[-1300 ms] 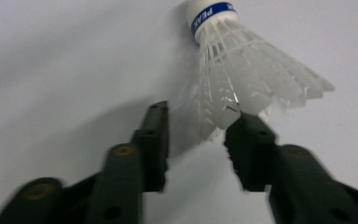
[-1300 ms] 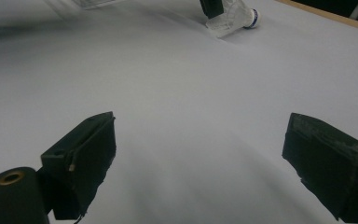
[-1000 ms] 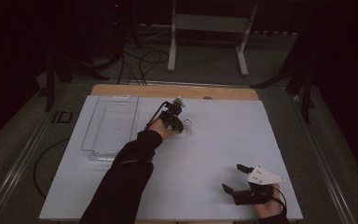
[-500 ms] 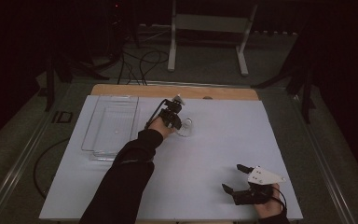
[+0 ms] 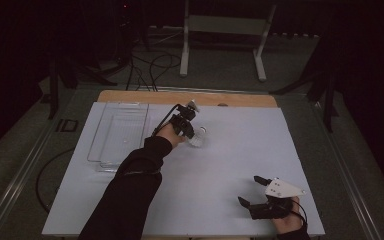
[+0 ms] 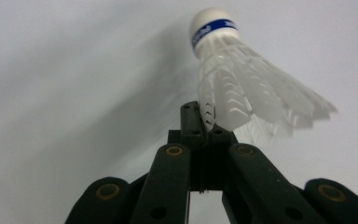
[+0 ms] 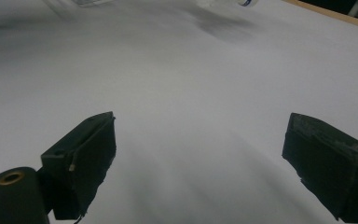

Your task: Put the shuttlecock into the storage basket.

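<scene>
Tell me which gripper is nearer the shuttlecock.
Left. The left gripper is shut on the shuttlecock, pinching its feather skirt at the far middle of the table. The right gripper rests open at the near right edge, well apart from it.

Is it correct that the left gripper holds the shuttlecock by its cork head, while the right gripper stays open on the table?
Not quite. The left gripper pinches the shuttlecock by its feather skirt; the cork head is free, as the left gripper view shows. The right gripper is indeed open.

Dim room, lit white table (image 5: 220, 165); close views soft, shadowed
</scene>
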A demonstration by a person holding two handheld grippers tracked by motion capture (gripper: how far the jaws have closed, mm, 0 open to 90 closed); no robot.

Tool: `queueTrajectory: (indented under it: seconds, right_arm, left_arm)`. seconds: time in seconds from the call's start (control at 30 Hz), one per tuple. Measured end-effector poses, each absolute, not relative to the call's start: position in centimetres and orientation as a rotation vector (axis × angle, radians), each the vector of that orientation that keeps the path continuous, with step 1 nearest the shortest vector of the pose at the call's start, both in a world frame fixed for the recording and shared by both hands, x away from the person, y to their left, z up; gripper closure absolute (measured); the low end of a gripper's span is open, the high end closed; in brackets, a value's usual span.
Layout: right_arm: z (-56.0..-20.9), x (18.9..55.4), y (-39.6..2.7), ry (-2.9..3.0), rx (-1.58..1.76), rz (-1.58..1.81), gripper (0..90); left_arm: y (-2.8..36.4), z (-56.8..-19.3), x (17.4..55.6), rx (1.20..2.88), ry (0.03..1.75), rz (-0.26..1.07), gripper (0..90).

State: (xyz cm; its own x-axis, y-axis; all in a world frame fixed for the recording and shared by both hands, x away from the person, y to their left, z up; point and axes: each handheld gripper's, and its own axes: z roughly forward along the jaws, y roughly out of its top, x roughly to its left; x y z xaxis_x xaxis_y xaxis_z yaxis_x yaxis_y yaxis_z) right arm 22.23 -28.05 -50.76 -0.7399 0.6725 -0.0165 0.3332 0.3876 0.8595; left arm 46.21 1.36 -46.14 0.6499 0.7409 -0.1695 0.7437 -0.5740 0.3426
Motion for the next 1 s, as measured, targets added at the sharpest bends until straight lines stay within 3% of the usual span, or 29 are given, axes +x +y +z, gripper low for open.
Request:
queueTrajectory:
  seconds: [1.0]
  right_arm:
    - [-50.8,22.3,-28.2,2.252,0.872,1.255,9.7]
  left_arm:
    - [2.7,-42.1,42.2,2.546,0.982,-0.017,90.0]
